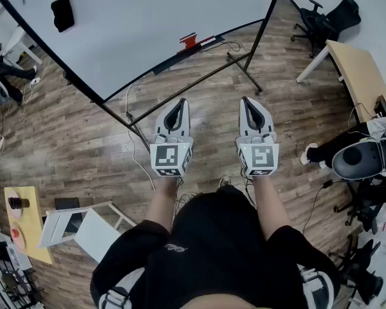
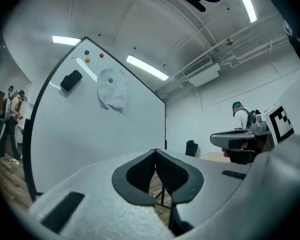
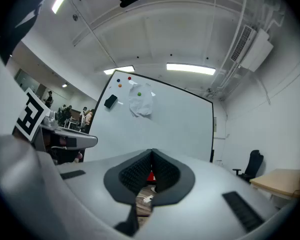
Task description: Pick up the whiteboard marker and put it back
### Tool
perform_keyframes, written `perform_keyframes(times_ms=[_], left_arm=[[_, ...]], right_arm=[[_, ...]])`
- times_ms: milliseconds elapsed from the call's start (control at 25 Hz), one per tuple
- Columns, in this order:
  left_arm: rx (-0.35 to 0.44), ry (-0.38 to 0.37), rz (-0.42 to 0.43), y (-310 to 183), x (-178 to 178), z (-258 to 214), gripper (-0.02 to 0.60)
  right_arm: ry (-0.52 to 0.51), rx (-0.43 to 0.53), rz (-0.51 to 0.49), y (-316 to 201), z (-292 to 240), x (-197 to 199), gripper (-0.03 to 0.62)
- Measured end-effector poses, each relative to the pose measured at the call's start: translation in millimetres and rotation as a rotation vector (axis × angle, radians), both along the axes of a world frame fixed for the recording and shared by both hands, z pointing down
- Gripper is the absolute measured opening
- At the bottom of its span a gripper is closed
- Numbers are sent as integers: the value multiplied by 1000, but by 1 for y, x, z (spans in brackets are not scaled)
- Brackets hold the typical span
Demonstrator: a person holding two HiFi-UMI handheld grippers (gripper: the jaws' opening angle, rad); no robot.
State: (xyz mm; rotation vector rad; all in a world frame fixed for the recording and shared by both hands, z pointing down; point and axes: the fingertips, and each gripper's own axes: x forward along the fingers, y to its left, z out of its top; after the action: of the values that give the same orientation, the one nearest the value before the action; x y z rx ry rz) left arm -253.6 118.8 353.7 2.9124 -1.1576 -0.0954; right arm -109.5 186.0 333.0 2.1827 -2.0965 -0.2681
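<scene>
A large whiteboard (image 1: 135, 24) stands ahead of me on a black frame, with a black eraser (image 1: 63, 13) stuck to it. A red object (image 1: 188, 40) rests on its tray (image 1: 180, 56); I cannot pick out a marker there. My left gripper (image 1: 179, 103) and right gripper (image 1: 247, 101) are held level side by side over the wood floor, short of the board. Both are shut with nothing in them. The left gripper view has its shut gripper (image 2: 155, 151) facing the board (image 2: 90, 134). Past the shut right gripper (image 3: 152, 152), the red object (image 3: 150, 176) shows low down.
The board's stand legs (image 1: 244, 69) and a cable (image 1: 138, 159) lie on the floor ahead. A wooden desk (image 1: 357, 69) and office chair (image 1: 325, 15) are at the right, with a seated person (image 1: 360, 153). A yellow table (image 1: 22, 221) and white stool (image 1: 83, 227) sit left.
</scene>
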Motion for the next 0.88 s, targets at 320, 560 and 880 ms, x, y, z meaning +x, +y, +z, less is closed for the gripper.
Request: perform_keyframes(times_ms=[320,560,880], left_arm=[[-12,-3,17,-8,3,9,6],[-46,-17,0,-31,2,24,6],[-59,-50,-5,-86,37,36,6]], right_arm=[[-2,-29,0,-9,8,-8,2],[2,-53,-17,-30,15,7,2],[59,-118,-105,-96,39,38,3]])
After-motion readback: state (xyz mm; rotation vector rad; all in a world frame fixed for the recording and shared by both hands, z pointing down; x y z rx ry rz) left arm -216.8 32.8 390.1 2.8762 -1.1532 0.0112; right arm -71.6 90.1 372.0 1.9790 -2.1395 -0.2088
